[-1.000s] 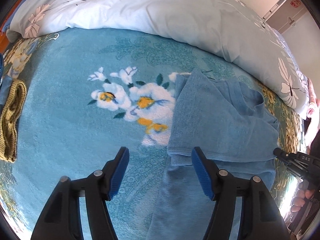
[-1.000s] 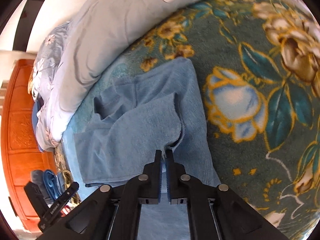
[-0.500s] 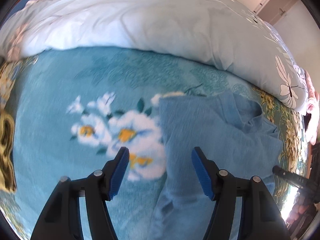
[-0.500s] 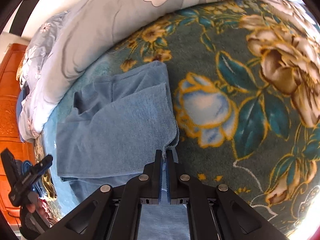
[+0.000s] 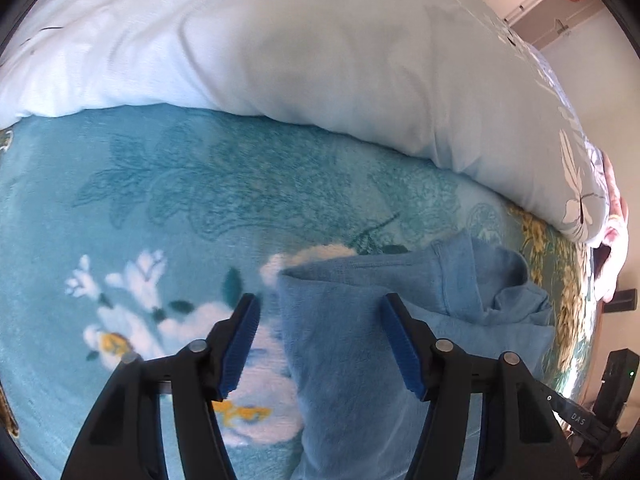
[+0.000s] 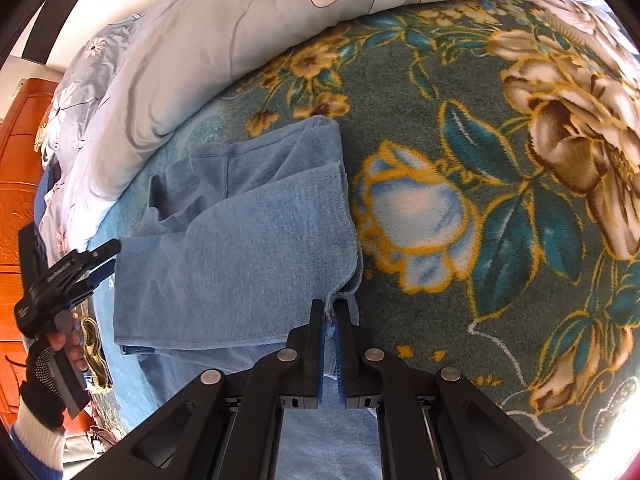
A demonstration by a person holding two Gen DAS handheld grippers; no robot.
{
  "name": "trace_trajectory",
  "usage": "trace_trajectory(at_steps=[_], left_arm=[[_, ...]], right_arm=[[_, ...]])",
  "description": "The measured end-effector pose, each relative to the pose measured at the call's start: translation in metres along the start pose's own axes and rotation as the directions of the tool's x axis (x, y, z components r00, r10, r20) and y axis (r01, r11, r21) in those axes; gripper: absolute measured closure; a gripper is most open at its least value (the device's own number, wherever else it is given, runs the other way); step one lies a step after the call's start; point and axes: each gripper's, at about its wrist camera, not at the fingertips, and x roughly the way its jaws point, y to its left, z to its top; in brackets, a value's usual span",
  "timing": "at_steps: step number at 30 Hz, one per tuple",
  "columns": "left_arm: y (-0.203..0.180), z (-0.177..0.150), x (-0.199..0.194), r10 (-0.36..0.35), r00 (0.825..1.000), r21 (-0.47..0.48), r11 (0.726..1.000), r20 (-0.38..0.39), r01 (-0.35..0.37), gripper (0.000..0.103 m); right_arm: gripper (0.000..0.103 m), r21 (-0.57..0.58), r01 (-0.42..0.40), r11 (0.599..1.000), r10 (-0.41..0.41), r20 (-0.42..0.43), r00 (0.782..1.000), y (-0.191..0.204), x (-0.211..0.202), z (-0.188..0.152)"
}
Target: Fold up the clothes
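A blue garment (image 6: 240, 240) lies partly folded on the floral blanket (image 6: 500, 208); it also shows in the left wrist view (image 5: 360, 360). My right gripper (image 6: 329, 312) is shut on the garment's near right corner, the cloth pinched between its pads. My left gripper (image 5: 320, 320) is open and empty, hovering over the garment's left edge, its right finger (image 5: 404, 352) above the cloth and its left finger (image 5: 240, 344) above the blanket (image 5: 160, 220). The left gripper also shows from the right wrist view (image 6: 64, 276), at the garment's far left side.
A pale floral duvet (image 5: 300, 48) is heaped along the far side of the bed; it also shows in the right wrist view (image 6: 224, 32). An orange wooden headboard (image 6: 16, 184) stands at the left. A yellow-green knitted item (image 6: 94, 356) lies near the left hand.
My left gripper has moved forward and right along the garment's left edge, still open. My right gripper stays shut on the corner and has drawn the cloth flatter.
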Motion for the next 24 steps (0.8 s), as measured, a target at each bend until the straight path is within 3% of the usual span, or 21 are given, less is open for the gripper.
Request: trace_trajectory(at_steps=[6, 9, 11, 13, 18, 24], left_arm=[[0.000, -0.005, 0.008, -0.003, 1.000, -0.019, 1.000, -0.004, 0.003, 0.055], [0.006, -0.006, 0.005, -0.022, 1.000, -0.066, 0.998, 0.012, 0.023, 0.068], [0.005, -0.008, 0.002, 0.004, 1.000, -0.067, 0.998, 0.026, -0.003, 0.078], [0.007, -0.010, 0.000, 0.022, 0.999, -0.075, 0.997, 0.038, -0.019, 0.079], [0.021, -0.016, -0.010, -0.054, 0.996, -0.158, 0.985, 0.069, 0.064, 0.076], [0.020, -0.024, -0.035, -0.062, 0.992, -0.116, 0.990, 0.107, 0.075, 0.072]], right_arm=[[0.097, -0.003, -0.001, 1.000, 0.001, -0.008, 1.000, 0.001, 0.004, 0.002], [0.097, -0.004, -0.001, 1.000, 0.001, -0.012, 1.000, 0.002, 0.005, 0.003], [0.097, -0.005, -0.002, 1.000, 0.002, -0.015, 1.000, 0.002, 0.007, 0.004], [0.097, -0.003, -0.002, 1.000, 0.002, -0.016, 1.000, 0.002, 0.007, 0.005], [0.097, 0.013, 0.012, 1.000, -0.012, 0.000, 1.000, -0.001, 0.004, 0.003], [0.097, 0.015, 0.033, 0.999, -0.033, 0.007, 0.999, -0.002, 0.004, 0.003]])
